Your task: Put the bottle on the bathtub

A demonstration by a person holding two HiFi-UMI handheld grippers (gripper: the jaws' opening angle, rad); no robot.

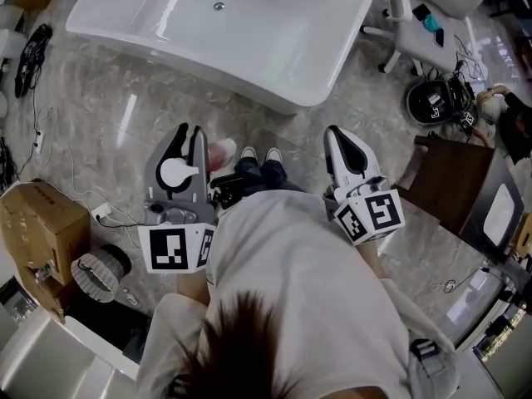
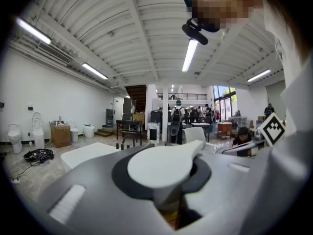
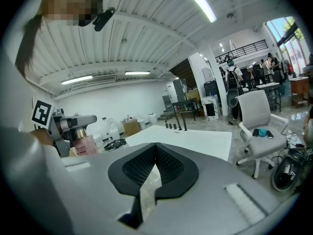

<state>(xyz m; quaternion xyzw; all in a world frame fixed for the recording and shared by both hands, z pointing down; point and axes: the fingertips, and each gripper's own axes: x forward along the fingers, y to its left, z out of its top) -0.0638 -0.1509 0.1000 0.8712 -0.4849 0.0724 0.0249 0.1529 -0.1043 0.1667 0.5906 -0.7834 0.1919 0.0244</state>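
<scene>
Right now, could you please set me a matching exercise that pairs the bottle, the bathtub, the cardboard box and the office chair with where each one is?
Things:
1. bottle
2. bathtub
3. cardboard box
4. office chair

Places:
A. to the left of the person
B. between the jaws of the left gripper
C. beside the bathtub's right end
D. straight ahead of the person

Pairs: 1-B; 2-D; 3-A; 4-C

Glossy white bathtub [image 1: 274, 86], polished marbled stone floor [image 1: 100, 115]
</scene>
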